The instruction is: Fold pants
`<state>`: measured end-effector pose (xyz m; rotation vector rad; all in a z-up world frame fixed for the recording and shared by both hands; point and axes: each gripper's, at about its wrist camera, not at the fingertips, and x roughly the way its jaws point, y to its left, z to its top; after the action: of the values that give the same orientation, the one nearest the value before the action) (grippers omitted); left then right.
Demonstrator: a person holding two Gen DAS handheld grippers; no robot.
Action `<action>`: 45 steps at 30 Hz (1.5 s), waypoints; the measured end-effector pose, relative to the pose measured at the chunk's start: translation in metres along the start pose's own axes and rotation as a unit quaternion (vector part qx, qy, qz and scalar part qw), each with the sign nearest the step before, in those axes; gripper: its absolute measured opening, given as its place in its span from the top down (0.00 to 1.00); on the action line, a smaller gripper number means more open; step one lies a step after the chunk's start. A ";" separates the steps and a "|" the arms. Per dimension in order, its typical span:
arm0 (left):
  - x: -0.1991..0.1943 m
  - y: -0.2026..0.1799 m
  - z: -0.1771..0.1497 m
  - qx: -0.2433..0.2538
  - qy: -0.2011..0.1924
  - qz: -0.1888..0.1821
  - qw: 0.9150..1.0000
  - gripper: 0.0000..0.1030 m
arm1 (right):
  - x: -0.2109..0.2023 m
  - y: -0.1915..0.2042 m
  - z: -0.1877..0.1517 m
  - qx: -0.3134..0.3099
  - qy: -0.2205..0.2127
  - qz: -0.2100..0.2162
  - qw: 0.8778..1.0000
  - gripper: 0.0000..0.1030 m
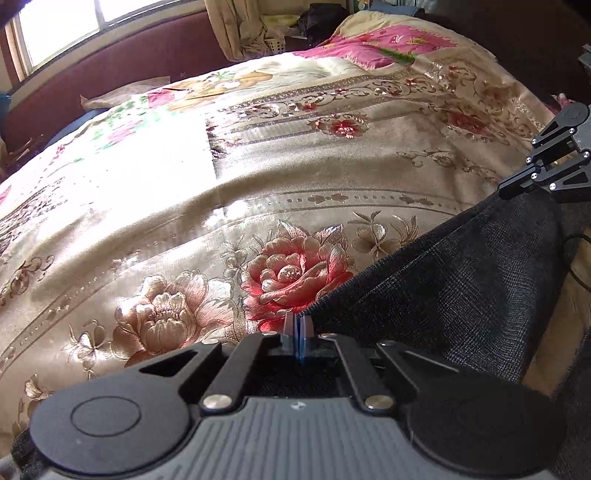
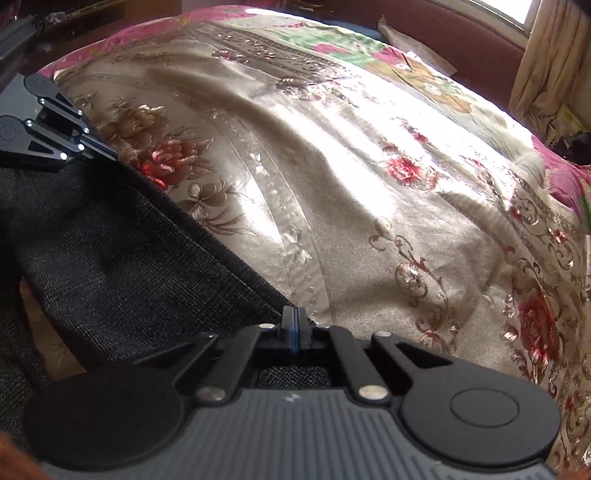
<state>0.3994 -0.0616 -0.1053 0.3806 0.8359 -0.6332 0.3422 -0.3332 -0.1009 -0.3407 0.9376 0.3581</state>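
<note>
left tongs: my left gripper (image 1: 297, 325), black two-finger tool with blue-edged pads, jaws pressed together on the edge of the dark charcoal woven pants (image 1: 454, 288); in the right view it sits at far left (image 2: 105, 157), tips biting the same cloth edge.
right tongs: my right gripper (image 2: 293, 325), same black build, jaws pinched tight on the pants (image 2: 122, 251) hem; in the left view it is at far right (image 1: 508, 190), tips clamped on the cloth corner.
pants position: edge runs taut in a straight line between my two tongs; the rest of the cloth falls away behind that line, toward me. From the left tongs it spreads to the right, from the right tongs to the left.
pants layers: two edges run side by side near the left tongs; cannot tell how many layers each tongs holds.
surface: beige satin bedspread with red and gold embroidered roses (image 1: 258, 206) ahead of both tongs, wrinkled, bright sun patch on its far part (image 2: 369, 166).
contact with bed: cannot tell if the taut edge touches the bedspread or hangs just over it.
far background: maroon padded headboard (image 1: 122, 70) beyond the bed, cream curtain (image 1: 236, 26) beside it, window (image 1: 55, 26) above; curtain also at upper right of the right view (image 2: 546, 62).
</note>
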 end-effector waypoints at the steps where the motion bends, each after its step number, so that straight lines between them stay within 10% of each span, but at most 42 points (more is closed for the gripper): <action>1: -0.009 -0.002 -0.002 -0.005 -0.009 0.002 1.000 0.84 | -0.009 0.003 -0.001 0.001 -0.003 -0.007 1.000 0.99; 7: -0.058 -0.023 -0.020 -0.003 -0.046 0.022 0.999 0.84 | -0.048 0.029 -0.008 -0.008 -0.008 -0.015 1.000 0.91; 9: -0.074 -0.030 -0.028 0.000 -0.054 0.026 0.998 0.84 | -0.056 0.043 -0.007 -0.001 -0.010 -0.012 1.000 0.44; 11: -0.086 -0.036 -0.037 0.001 -0.061 0.026 0.998 0.84 | -0.062 0.056 -0.006 -0.004 -0.022 -0.009 1.000 0.34; 27: -0.101 -0.019 -0.095 -0.033 -0.057 -0.008 0.998 0.82 | -0.014 0.115 0.025 -0.211 0.021 0.013 0.977 0.34; 32: -0.063 0.004 -0.071 0.037 -0.011 -0.006 0.999 0.56 | 0.020 0.110 0.043 -0.231 0.051 0.030 0.971 0.35; 45: 0.022 0.070 -0.042 0.085 0.072 -0.012 0.994 0.34 | 0.093 0.061 0.054 -0.191 0.133 0.075 0.970 0.50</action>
<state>0.4323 0.0058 -0.1440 0.5761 0.9272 -0.7085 0.4045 -0.2412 -0.1558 -0.6847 1.1606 0.6473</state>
